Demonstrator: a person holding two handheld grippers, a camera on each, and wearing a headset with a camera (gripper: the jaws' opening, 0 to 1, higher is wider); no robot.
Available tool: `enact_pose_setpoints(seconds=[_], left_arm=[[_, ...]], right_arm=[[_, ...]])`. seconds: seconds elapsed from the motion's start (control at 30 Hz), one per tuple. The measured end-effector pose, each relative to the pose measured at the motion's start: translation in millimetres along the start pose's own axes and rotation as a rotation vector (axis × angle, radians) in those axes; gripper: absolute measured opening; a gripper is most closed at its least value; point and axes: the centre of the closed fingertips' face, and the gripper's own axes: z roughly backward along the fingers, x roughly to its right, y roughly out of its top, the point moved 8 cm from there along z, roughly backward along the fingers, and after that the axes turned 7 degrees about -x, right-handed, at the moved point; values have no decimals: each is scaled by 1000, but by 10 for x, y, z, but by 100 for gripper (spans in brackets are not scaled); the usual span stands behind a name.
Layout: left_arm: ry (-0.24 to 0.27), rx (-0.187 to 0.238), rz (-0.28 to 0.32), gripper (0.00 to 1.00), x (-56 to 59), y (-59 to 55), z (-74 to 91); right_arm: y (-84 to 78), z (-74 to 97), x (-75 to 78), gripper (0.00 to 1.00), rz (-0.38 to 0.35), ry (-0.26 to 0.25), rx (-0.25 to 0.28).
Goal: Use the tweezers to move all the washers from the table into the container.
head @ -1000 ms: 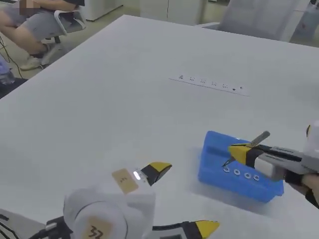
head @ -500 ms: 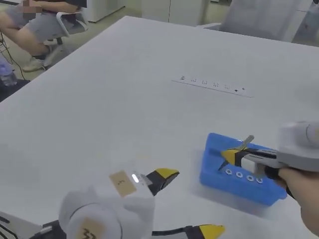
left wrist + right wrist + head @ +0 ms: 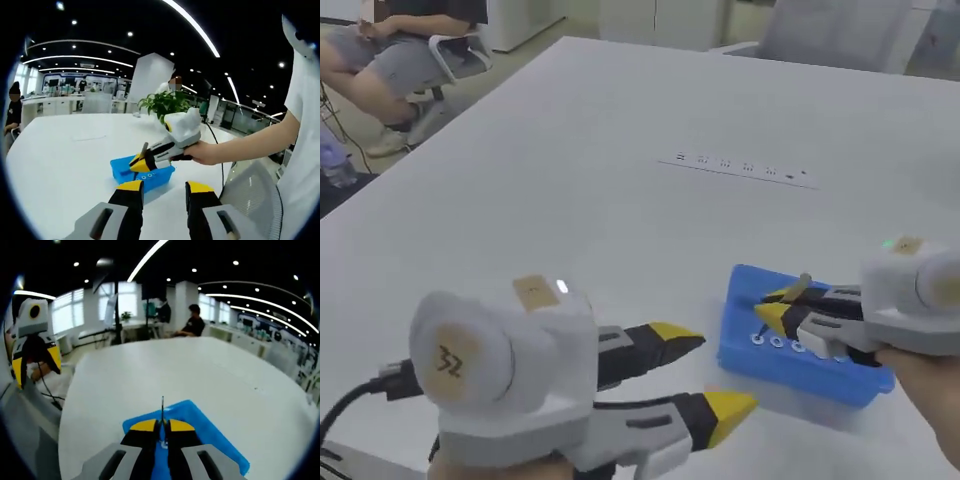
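A broad white counter has a flush socket strip near its middle. A chair stands beyond its far left corner, and ceiling light strips run above it.

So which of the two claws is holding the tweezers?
The right gripper, over the blue container, shut on the tweezers; the left gripper hangs open and empty.

Your tweezers point tip-down into the blue container, where small silvery washers lie in a row.
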Motion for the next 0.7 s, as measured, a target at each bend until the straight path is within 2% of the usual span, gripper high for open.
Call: enact_pose_setpoints(seconds=[0.07,0.17,0.27,0.33,0.4,0.43,0.47,0.5,0.57,0.63,0.7], left_arm=[[-28,13,12,22,-10,56,-4],[-53,22,17,18,-27,134,-35],[-90,21,-37,17,-2,231,-96],[-151,21,-83,20,56,289,-137],[-202,-19,-151,22,127,339,-194],[-224,-37,-215,21,168,370,-232],[-231,-43,-244,20,196,392,-259],[-266,-55,-273,18,248,412,-296],[-311,-74,-306,15,314,431,-367],[-362,-84,-318,12,382,435,-425],[-422,-118,-338,10,456,413,-477]], right_arm=[[30,132,-69,4,27,2,11],[47,289,-166,4,59,9,18],[41,464,-308,3,91,35,13],[15,551,-405,3,118,56,-1],[-33,620,-521,3,126,102,-26],[-68,654,-592,3,123,133,-41],[-94,672,-648,3,132,160,-56],[-129,696,-708,3,144,177,-79],[-191,721,-806,3,194,208,-125],[-225,731,-894,3,191,239,-144],[-251,738,-937,3,221,245,-171]])
